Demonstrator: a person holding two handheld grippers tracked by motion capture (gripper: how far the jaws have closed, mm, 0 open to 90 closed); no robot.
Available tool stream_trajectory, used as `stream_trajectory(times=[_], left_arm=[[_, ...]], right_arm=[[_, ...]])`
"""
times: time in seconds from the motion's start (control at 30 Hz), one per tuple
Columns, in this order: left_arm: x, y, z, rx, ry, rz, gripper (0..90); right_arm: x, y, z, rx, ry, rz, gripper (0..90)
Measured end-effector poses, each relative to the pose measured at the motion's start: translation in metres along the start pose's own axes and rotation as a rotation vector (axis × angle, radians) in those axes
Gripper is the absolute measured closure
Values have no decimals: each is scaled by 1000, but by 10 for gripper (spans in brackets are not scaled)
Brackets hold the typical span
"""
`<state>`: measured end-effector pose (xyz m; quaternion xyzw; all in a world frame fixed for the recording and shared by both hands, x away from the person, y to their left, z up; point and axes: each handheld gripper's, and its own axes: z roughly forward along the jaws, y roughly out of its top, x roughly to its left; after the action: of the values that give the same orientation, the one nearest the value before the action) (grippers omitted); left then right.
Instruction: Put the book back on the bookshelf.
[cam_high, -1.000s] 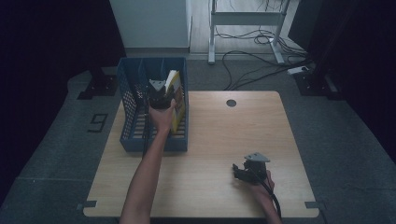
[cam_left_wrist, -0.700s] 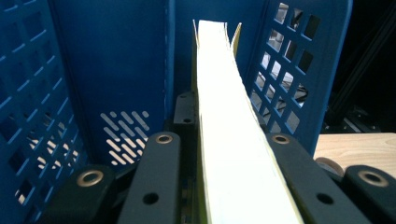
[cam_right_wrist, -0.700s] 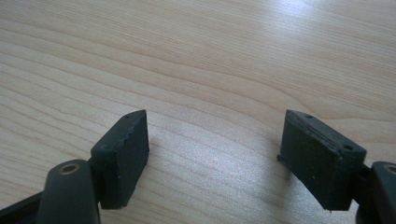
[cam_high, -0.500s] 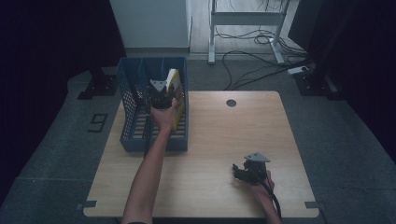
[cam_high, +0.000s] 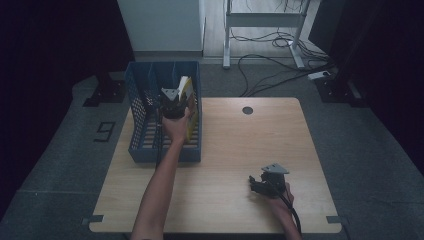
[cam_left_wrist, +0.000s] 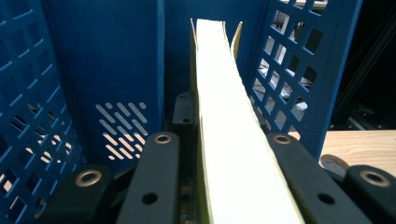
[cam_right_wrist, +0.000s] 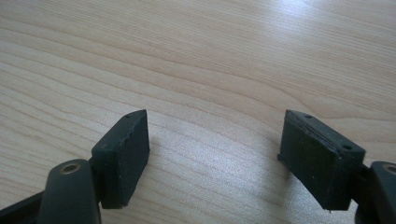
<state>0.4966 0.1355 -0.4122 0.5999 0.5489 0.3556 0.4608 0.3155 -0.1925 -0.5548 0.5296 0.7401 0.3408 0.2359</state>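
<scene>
A yellow-covered book (cam_high: 189, 106) stands on edge in the right slot of a blue lattice rack (cam_high: 145, 80) at the table's far left. My left gripper (cam_high: 173, 106) reaches into that slot from above and is shut on the book (cam_left_wrist: 219, 116), whose pale page edge runs up between the two black jaws. The left gripper (cam_left_wrist: 222, 140) has the rack's blue walls (cam_left_wrist: 107, 60) on both sides of it. My right gripper (cam_high: 257, 184) rests on the wooden table (cam_high: 230, 145) near the front right. It (cam_right_wrist: 215, 149) is open, with bare wood between its pads.
The rack has several slots, and the left ones look dark. A round cable hole (cam_high: 247, 110) sits at the table's far middle. Cables and a desk frame (cam_high: 260, 20) lie on the floor beyond the table.
The left hand has shifted only slightly inside the rack, still gripping the book. The right hand has stayed put.
</scene>
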Motion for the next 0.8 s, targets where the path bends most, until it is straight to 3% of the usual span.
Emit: stream_trajectory(times=[0.33,0.8], left_arm=[[-4,2,-9,-30,-12,16,665],[7,-5,-26,-27,-29,6,621]], right_arm=[[0,0,0,0,0,0,233],[0,0,0,0,0,-2,234]])
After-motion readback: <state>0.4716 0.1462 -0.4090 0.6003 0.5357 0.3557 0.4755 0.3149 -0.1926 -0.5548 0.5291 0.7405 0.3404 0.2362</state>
